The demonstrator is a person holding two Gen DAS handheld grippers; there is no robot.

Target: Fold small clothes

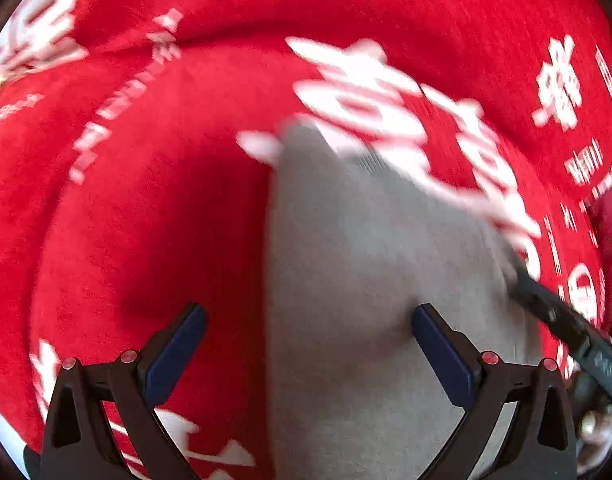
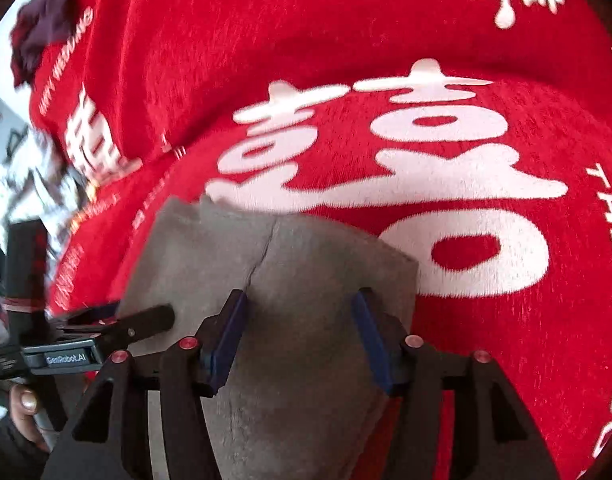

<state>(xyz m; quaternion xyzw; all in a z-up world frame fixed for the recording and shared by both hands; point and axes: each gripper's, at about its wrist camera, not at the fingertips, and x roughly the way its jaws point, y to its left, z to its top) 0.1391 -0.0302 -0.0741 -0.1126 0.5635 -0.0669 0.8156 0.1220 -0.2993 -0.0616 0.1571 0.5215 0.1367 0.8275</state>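
- Blue-padded fingers of my left claw point(image 1: 308, 354) stand wide apart, gripping nothing, above the grey garment point(image 1: 370, 280).
- My right claw point(image 2: 300, 334) is also parted, its pads straddling the same grey garment without pressing it.
- Grey garment lies on a red blanket point(image 2: 346, 32) with white lettering.

red printed blanket point(image 2: 486, 340), grey garment point(image 2: 290, 360) on it
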